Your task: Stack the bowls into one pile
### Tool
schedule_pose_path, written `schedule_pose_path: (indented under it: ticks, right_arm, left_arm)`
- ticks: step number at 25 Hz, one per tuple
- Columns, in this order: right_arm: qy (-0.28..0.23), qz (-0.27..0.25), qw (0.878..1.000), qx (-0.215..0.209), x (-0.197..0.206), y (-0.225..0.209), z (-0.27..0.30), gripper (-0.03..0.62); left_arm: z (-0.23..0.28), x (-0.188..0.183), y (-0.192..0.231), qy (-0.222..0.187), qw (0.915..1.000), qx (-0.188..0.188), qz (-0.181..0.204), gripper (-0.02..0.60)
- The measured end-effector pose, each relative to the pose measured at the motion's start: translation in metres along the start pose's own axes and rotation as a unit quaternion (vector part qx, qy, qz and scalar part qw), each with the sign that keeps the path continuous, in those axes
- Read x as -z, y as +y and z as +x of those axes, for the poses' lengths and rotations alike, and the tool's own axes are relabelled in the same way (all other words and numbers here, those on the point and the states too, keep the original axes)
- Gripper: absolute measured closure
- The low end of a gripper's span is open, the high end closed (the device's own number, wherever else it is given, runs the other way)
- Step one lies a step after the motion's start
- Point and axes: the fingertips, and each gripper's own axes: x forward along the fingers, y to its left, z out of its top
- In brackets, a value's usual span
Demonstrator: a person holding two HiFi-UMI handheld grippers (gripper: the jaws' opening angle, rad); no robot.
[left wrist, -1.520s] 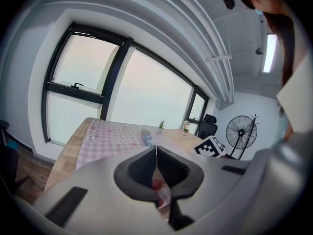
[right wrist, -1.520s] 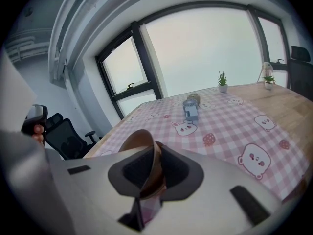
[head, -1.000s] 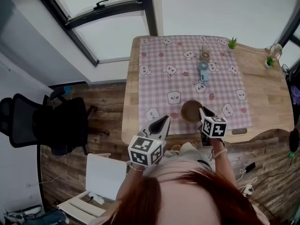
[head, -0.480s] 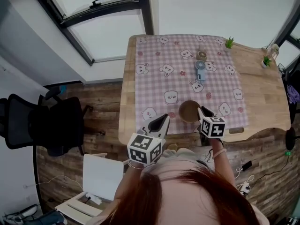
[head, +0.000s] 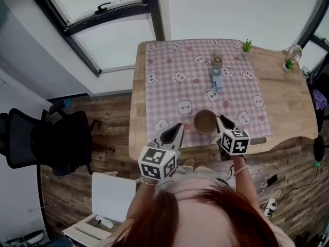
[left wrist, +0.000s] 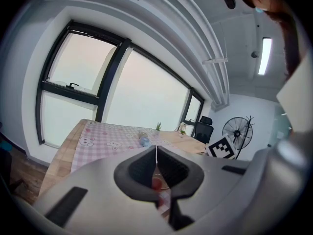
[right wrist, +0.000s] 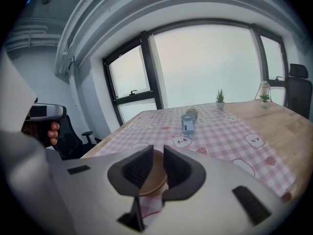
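Observation:
A brown bowl is at the near edge of the pink checked cloth. My right gripper is at the bowl's right rim and shut on it, one finger over the inside. In the right gripper view the bowl fills the narrow gap between the jaws of the right gripper. My left gripper hovers by the table's near edge, left of the bowl, and is shut and holds nothing. The left gripper view shows the left gripper with its pads touching. No other bowl is in sight.
A small blue fan and a round tan object lie on the far part of the cloth. Two small potted plants stand on the wooden table. A black chair stands on the floor to the left.
My right gripper has risen slightly with the bowl still at its jaws. The left gripper has stayed where it was.

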Motion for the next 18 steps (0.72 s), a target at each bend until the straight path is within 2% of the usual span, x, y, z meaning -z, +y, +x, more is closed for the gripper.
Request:
schedule_pose_path:
  ticks: [6, 18]
  right_arm:
    - [-0.035, -0.006, 0.999, -0.012, -0.014, 0.003, -0.023, 0.542]
    - [-0.092, -0.029, 0.994, -0.05, -0.033, 0.022, -0.071, 0.562]
  left_arm:
    - [-0.003, 0.003, -0.012, 0.002, 0.9999, -0.006, 0.013, 0.569]
    - [-0.017, -0.015, -0.038, -0.026, 0.9983, -0.03, 0.043, 0.569]
